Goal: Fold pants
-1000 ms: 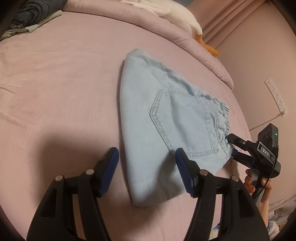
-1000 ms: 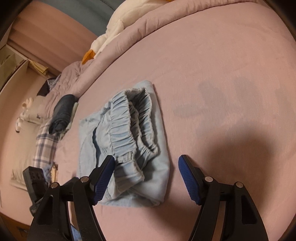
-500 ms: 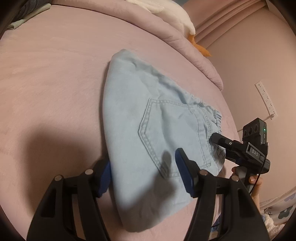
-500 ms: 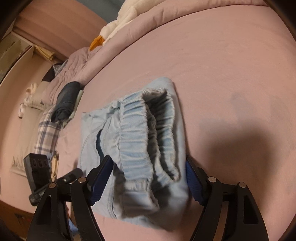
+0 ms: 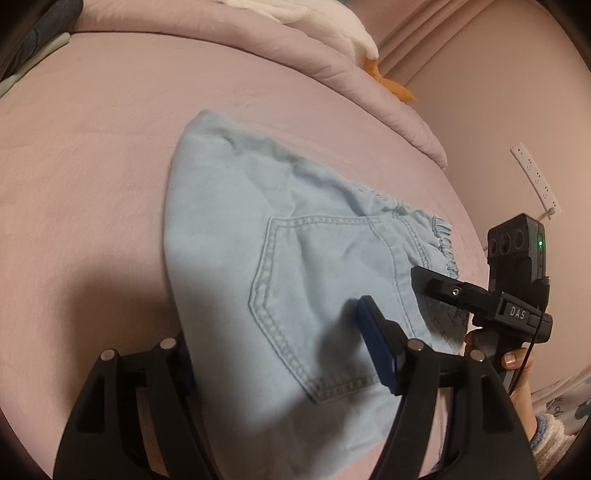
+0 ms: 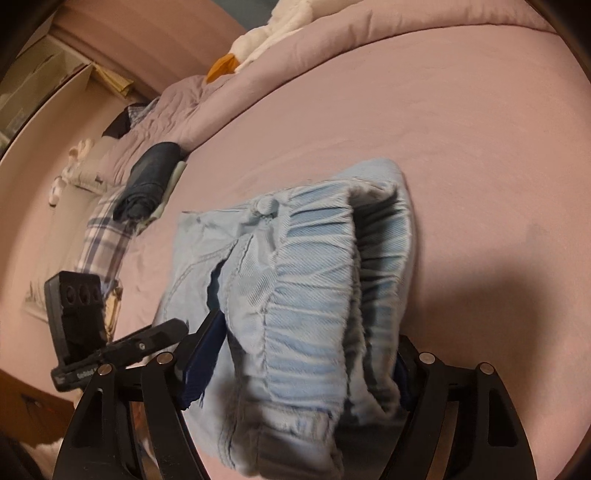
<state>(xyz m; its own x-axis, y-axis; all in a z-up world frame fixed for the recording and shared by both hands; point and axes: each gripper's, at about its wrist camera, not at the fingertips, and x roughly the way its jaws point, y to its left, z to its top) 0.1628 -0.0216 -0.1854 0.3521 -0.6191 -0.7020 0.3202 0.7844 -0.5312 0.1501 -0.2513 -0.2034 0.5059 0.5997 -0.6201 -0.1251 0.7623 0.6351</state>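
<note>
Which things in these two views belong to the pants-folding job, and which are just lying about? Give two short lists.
Belonging to the job:
folded light blue denim pants
left gripper, jaws opening around the pants
right gripper, straddling the elastic waistband

Lying about:
rolled dark navy garment
plaid cloth
white plush toy with orange beak
white power strip

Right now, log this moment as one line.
stage: gripping folded pants | left gripper: opening, straddles pocket end | right gripper: astride waistband end | surface: bed
</note>
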